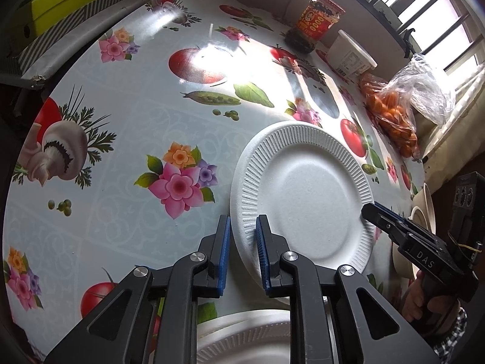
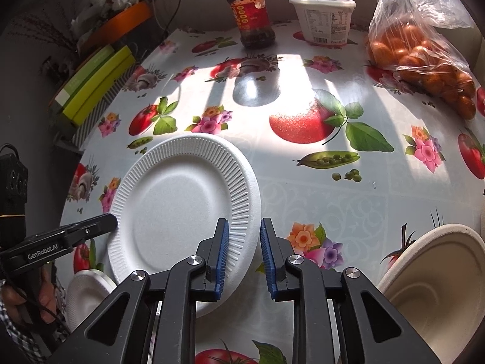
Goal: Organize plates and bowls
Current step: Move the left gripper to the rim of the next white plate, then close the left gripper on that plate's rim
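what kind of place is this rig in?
Likely a home dining table: a floral vinyl tablecloth, a sauce jar and a bag of small oranges by a window, and foam plates.

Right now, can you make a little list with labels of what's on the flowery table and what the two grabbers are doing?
main item: round white foam plate with ribbed rim, flat on the fruit-and-flower tablecloth
left gripper: open, fingers either side of the plate's rim
right gripper: open, fingers either side of the opposite rim
other dishes: second white foam plate under the left gripper; beige bowl tilted at the right
back of table: red-labelled sauce jar, white plastic tub, clear bag of small orange fruit
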